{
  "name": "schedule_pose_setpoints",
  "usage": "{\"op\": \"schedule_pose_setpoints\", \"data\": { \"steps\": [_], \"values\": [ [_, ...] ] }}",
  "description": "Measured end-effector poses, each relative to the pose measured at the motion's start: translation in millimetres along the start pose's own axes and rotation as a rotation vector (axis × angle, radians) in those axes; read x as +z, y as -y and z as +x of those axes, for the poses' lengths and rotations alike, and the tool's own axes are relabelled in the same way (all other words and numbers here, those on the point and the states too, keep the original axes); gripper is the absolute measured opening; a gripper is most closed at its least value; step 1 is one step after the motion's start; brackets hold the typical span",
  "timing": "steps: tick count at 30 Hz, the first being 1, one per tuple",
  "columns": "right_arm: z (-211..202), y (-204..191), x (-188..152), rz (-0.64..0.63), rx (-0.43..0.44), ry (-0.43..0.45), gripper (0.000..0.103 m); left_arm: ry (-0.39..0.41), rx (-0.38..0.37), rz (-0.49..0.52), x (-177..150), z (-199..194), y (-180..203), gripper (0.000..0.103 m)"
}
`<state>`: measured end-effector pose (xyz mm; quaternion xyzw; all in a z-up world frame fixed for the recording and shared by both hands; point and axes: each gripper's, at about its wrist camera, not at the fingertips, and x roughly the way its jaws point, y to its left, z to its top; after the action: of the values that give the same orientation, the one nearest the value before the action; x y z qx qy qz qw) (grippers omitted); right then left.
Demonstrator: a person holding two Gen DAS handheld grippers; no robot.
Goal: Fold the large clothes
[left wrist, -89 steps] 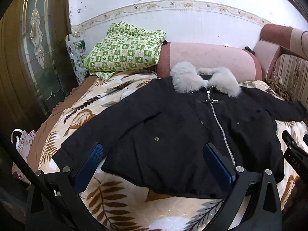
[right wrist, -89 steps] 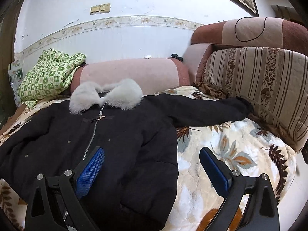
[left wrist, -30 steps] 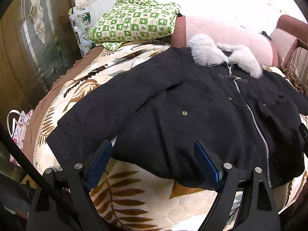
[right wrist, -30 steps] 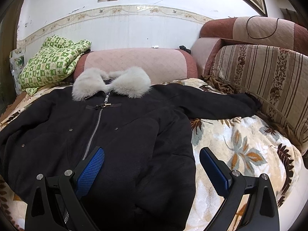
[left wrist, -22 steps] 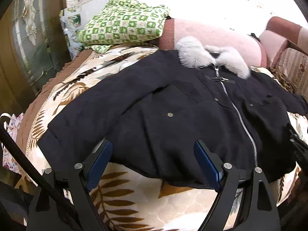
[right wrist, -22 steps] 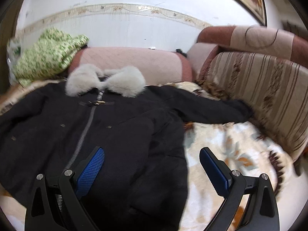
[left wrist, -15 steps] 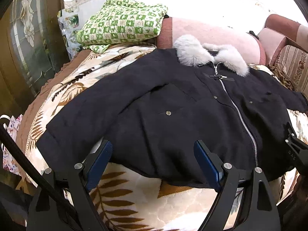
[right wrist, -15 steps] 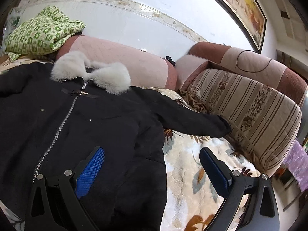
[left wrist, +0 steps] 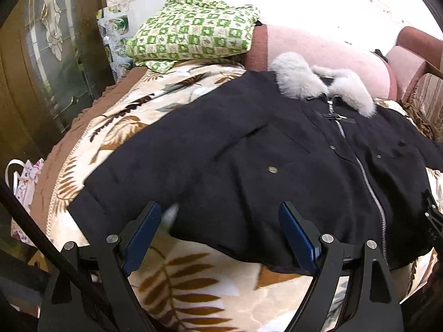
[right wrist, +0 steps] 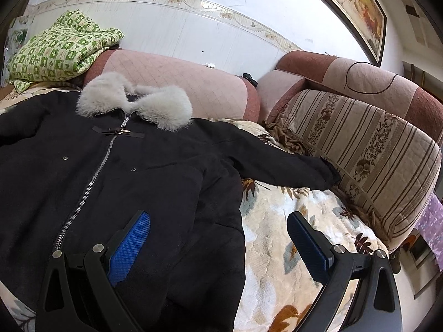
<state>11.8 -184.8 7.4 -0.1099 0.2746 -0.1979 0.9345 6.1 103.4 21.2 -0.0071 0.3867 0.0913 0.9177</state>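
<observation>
A black zip-up jacket (left wrist: 277, 149) with a grey fur collar (left wrist: 321, 85) lies flat, front up, on a leaf-patterned blanket (left wrist: 193, 293). Its left sleeve runs down toward the blanket's near edge. In the right wrist view the same jacket (right wrist: 116, 171) stretches its other sleeve (right wrist: 285, 168) toward a striped cushion. My left gripper (left wrist: 221, 232) hovers open over the jacket's lower hem, nothing between its blue pads. My right gripper (right wrist: 218, 238) is open above the jacket's right side edge, one pad over the cloth and one over the blanket. Part of it (left wrist: 432, 221) shows at the left view's right border.
A folded green checked quilt (left wrist: 193, 30) rests on the pink sofa back (right wrist: 177, 83). The striped cushion (right wrist: 365, 160) lines the right side. A dark glazed door (left wrist: 47, 63) and a white bag (left wrist: 25, 177) stand off the blanket's left edge.
The right wrist view has rolled, so the wall and sofa now slant and more of the striped cushion shows. The left view shifted slightly sideways over the hem. Both grippers stayed open.
</observation>
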Motion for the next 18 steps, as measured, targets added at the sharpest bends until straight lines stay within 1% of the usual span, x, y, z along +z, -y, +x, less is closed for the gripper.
{"op": "schedule_pose_setpoints", "data": {
  "steps": [3, 5, 7, 10, 12, 13, 16, 17, 18],
  "values": [
    [-0.4, -0.1, 0.2, 0.004, 0.009, 0.0, 0.101, 0.013, 0.013, -0.003, 9.9, -4.1, -20.0, 0.086],
    [-0.3, 1.0, 0.1, 0.013, 0.024, 0.0, 0.101, 0.015, 0.029, -0.003, 19.6, -4.2, -44.0, 0.086],
    [-0.5, 1.9, -0.5, 0.02, 0.033, -0.001, 0.101, -0.002, 0.058, -0.018, 29.5, 2.4, -75.6, 0.086],
    [0.7, 2.7, -0.3, 0.038, 0.051, -0.007, 0.101, -0.016, 0.107, -0.084, 40.2, 18.9, -131.3, 0.086],
    [1.1, 1.6, -0.4, 0.042, 0.054, -0.004, 0.101, -0.035, 0.116, -0.121, 41.9, 32.8, -160.8, 0.086],
    [0.8, 0.5, -0.7, 0.038, 0.053, 0.001, 0.101, -0.046, 0.1, -0.137, 42.1, 40.2, -171.7, 0.086],
    [-0.6, -2.8, -1.1, 0.022, 0.041, 0.017, 0.101, -0.134, -0.012, -0.203, 36.6, 70.7, -198.8, 0.086],
    [-0.7, -3.4, -1.1, 0.019, 0.039, 0.022, 0.101, -0.153, -0.071, -0.224, 33.2, 76.5, -202.0, 0.086],
    [-0.6, -3.8, -1.1, 0.017, 0.038, 0.026, 0.101, -0.178, -0.167, -0.249, 28.7, 82.6, -203.3, 0.086]
  ]
}}
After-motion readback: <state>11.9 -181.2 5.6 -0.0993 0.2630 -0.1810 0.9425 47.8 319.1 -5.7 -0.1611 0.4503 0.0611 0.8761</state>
